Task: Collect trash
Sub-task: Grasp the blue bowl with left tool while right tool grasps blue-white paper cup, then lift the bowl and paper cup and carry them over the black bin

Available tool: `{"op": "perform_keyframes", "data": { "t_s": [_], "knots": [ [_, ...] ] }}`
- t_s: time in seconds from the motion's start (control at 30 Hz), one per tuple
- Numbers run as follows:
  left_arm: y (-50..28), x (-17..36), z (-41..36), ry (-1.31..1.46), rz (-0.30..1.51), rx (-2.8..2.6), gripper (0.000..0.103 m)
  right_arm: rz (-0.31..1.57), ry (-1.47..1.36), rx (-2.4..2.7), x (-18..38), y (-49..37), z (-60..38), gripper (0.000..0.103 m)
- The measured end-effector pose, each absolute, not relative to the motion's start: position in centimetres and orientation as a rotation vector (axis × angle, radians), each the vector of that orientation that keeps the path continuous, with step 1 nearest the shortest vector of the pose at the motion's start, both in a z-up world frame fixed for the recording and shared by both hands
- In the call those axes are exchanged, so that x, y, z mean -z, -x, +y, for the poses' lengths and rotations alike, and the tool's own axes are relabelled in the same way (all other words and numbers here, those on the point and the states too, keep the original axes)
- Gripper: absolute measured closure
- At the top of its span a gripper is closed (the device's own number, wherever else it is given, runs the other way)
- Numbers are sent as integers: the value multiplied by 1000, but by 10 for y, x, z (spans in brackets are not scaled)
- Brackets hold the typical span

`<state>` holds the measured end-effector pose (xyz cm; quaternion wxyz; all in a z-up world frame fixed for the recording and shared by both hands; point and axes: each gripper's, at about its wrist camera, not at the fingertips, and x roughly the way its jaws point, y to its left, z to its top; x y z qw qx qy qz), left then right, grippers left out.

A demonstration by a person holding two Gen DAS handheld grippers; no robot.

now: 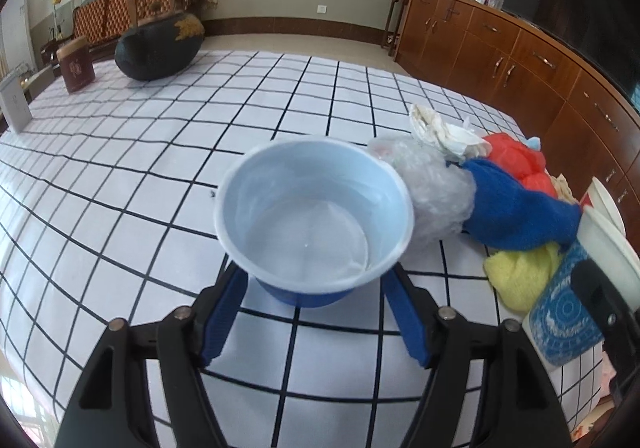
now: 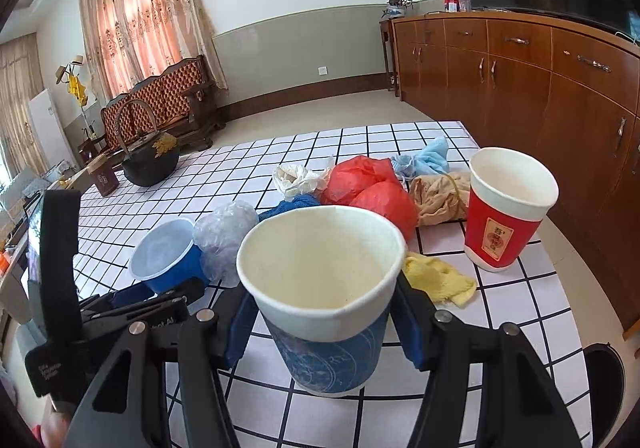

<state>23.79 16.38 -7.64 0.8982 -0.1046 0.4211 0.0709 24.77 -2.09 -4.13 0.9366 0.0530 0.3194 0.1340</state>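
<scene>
My left gripper (image 1: 316,288) is shut on a small blue cup with a white inside (image 1: 314,219) and holds it tilted over the checked tablecloth (image 1: 160,167). The same cup shows in the right wrist view (image 2: 168,260), with the left gripper behind it. My right gripper (image 2: 324,328) is shut on a blue patterned paper cup (image 2: 320,288), empty and upright; it also shows in the left wrist view (image 1: 568,312). A clear crumpled plastic bag (image 1: 432,187), white paper wad (image 1: 440,127), blue cloth (image 1: 516,207), red bag (image 2: 372,191) and yellow cloth (image 2: 440,280) lie in a heap.
A red paper cup (image 2: 504,207) stands at the right near the table edge. A tan cloth (image 2: 440,195) and light blue cloth (image 2: 428,159) lie behind the heap. A black teapot (image 1: 160,43) and a brown box (image 1: 76,63) stand at the far side. Wooden cabinets (image 2: 520,87) run along the right.
</scene>
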Motion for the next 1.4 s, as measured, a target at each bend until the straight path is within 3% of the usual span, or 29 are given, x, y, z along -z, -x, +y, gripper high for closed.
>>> {"op": "perform_keyframes", "data": {
  "t_s": [0.9, 1.17, 1.3, 1.4],
  "knots": [
    [-212, 69, 163, 213, 763, -133, 32, 667, -100, -303, 48, -244, -16, 41],
    [-181, 74, 153, 216, 822, -104, 32, 675, -90, -305, 48, -227, -19, 41],
    [-182, 75, 149, 193, 833, -136, 20, 685, -92, -300, 50, -224, -22, 41],
    [-188, 73, 151, 182, 809, -165, 17, 690, -99, -299, 51, -224, -23, 40]
  ]
}}
